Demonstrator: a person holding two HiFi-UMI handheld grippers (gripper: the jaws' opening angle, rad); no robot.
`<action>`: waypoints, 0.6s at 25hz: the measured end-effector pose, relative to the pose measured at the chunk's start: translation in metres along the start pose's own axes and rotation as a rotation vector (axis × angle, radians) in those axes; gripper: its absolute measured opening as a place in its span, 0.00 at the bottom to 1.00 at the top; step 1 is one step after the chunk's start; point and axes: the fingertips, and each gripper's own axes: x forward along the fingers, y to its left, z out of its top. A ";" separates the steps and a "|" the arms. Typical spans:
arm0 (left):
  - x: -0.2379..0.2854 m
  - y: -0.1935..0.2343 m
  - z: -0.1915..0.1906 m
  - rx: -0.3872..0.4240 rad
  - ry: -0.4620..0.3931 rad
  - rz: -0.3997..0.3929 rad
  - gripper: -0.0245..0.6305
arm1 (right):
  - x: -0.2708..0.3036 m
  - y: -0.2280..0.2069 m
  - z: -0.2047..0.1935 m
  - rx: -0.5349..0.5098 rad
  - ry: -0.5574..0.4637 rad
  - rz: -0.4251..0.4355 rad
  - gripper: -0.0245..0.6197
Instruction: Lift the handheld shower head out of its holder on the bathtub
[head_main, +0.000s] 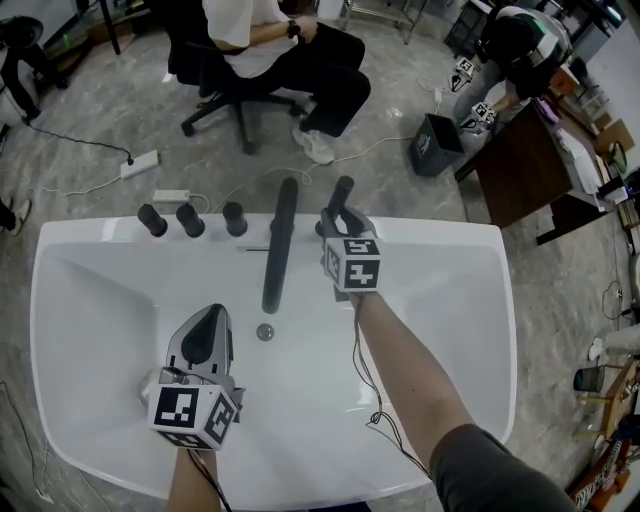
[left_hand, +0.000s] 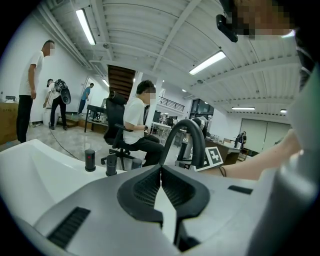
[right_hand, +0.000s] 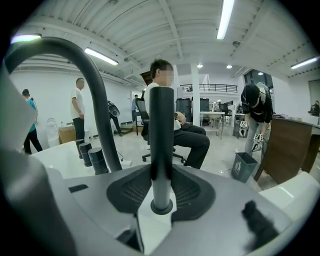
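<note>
Black pads of the right gripper are closed on the shower head, which is stood upright in its holder on the tub rim, just above the centre of the head view. The left gripper is held at lower left over the basin, its jaws pressed together with nothing between them. A spout is seen just left of the shower head, and three knobs further left.
</note>
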 end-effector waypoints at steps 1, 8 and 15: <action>-0.002 -0.001 0.002 0.000 0.000 0.000 0.06 | -0.003 0.000 0.003 0.002 -0.007 -0.001 0.24; -0.026 -0.012 0.023 0.011 -0.015 0.009 0.06 | -0.042 0.001 0.033 0.013 -0.072 -0.001 0.24; -0.067 -0.038 0.045 0.029 -0.029 -0.001 0.06 | -0.101 0.009 0.074 0.016 -0.142 0.017 0.24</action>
